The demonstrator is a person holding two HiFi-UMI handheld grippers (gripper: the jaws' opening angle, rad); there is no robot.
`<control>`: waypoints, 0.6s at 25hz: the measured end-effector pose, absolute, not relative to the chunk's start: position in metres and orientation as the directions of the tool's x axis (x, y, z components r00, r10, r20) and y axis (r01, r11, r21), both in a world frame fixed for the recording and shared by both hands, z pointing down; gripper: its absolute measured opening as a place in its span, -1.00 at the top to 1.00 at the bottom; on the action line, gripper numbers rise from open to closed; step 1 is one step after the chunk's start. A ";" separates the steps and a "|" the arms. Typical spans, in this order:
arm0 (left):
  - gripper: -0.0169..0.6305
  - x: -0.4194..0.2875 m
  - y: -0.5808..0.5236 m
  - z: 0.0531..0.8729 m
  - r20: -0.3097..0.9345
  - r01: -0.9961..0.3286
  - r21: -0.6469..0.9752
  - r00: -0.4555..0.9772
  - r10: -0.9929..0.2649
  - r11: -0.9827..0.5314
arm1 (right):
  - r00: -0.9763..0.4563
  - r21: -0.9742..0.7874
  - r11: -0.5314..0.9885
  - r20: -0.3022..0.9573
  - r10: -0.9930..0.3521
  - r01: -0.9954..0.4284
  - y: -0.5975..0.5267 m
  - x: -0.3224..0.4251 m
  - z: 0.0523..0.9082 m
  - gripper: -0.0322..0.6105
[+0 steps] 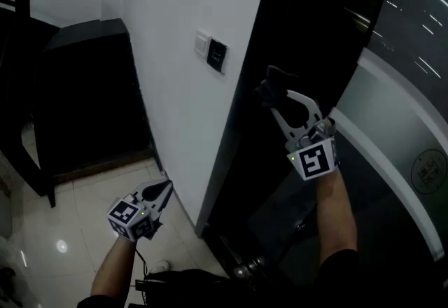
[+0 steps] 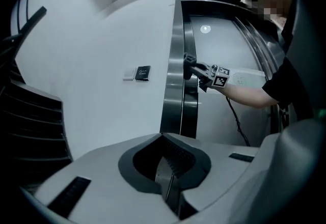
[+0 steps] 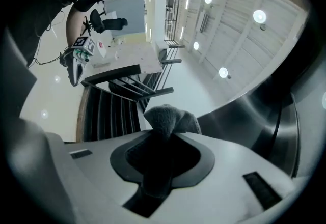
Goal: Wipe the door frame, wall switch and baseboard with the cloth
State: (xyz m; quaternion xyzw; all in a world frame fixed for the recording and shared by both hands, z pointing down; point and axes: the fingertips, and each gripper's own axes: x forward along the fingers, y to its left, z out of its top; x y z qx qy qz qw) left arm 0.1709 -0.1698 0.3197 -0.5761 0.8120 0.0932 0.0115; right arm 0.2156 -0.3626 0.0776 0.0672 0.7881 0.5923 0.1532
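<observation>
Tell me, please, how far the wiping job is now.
Done: nothing shows as finished; the pictures cannot prove any surface wiped. In hand: the right gripper holds the cloth at the door frame. The left gripper hangs low, shut and empty. Left: the switch, with no cloth near it, and the baseboard, which I cannot make out.

Right gripper [image 1: 283, 99] holds cloth [image 1: 274, 82] at door frame [image 1: 260, 54].
</observation>
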 end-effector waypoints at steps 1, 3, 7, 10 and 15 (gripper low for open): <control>0.94 0.178 -0.162 0.321 -0.120 -0.925 0.141 -0.370 -0.921 0.353 | -0.940 0.956 0.288 -0.150 0.306 -0.059 -0.361 0.214 0.084 0.64; 0.94 0.191 -0.151 0.325 -0.101 -0.902 0.148 -0.422 -0.901 0.405 | -0.934 0.961 0.275 -0.126 0.335 -0.031 -0.357 0.211 0.098 0.64; 0.94 0.214 -0.144 0.333 -0.070 -0.884 0.152 -0.456 -0.887 0.442 | -0.936 0.971 0.237 -0.083 0.341 0.000 -0.356 0.213 0.122 0.64; 0.94 0.217 -0.143 0.330 -0.069 -0.882 0.149 -0.460 -0.885 0.447 | -0.939 0.968 0.252 -0.068 0.336 0.020 -0.359 0.210 0.138 0.64; 0.94 0.214 -0.131 0.330 -0.065 -0.878 0.140 -0.470 -0.880 0.458 | -0.945 0.939 0.339 -0.061 0.322 0.055 -0.362 0.209 0.168 0.64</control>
